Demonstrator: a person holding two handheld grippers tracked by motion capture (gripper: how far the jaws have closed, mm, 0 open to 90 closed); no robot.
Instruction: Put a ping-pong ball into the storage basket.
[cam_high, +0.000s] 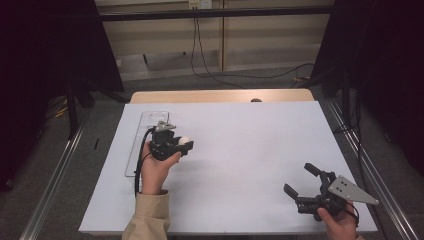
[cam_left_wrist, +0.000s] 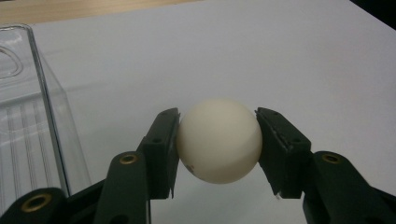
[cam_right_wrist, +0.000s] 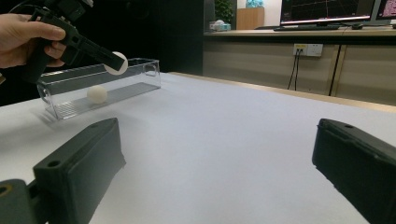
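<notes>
A white-covered table (cam_high: 240, 165) carries a clear plastic tray (cam_high: 145, 120) at its left, in which one white ball (cam_right_wrist: 97, 94) is already seen. A second white ball (cam_left_wrist: 218, 140) is clamped in the left gripper (cam_high: 186, 145), just beside the tray. The right gripper (cam_high: 299, 179) is held spread and empty, well apart. The carrying step is judged in hand; next, the ball should be moved over the tray and released.

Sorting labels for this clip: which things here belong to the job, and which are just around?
In the job: white ball held in the left claw; clear box; second ball inside it.
Just around: right claw, open and idle; monitor; wall socket.
</notes>
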